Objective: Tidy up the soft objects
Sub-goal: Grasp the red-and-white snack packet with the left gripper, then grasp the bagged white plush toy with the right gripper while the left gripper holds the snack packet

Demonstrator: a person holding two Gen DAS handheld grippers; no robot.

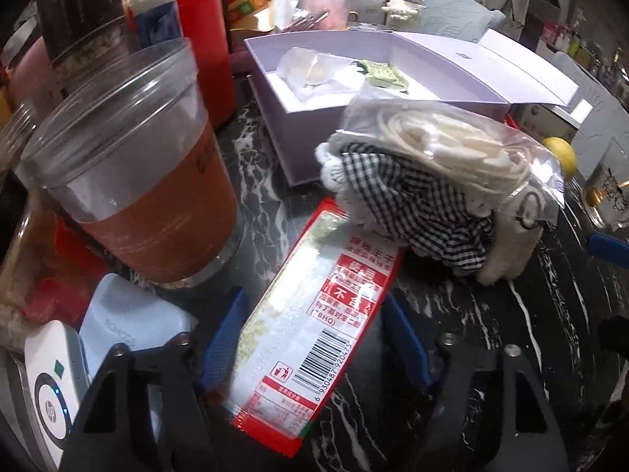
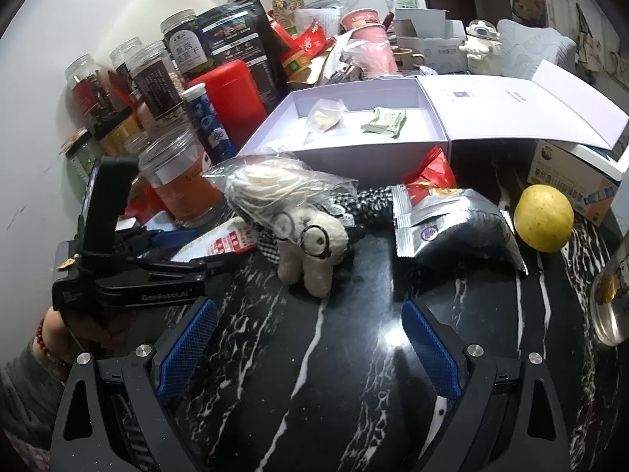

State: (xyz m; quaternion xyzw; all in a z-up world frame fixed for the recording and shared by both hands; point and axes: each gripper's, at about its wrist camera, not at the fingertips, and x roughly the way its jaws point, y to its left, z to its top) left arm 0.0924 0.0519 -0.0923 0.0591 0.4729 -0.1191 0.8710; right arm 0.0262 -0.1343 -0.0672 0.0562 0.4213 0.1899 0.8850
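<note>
A red and white snack packet lies on the black marble table between my left gripper's blue pads, which rest against its long edges. The right wrist view shows that left gripper at the left, reaching to the same packet. A cream plush toy in checked cloth lies under a clear bag of white cord. My right gripper stands open over bare marble, short of the plush, with nothing between its fingers.
An open lilac box holds a small bag and a green packet. Jars, among them an orange-filled one, crowd the left. A silver-black pouch, a lemon and a glass lie right. A pale blue power bank sits near-left.
</note>
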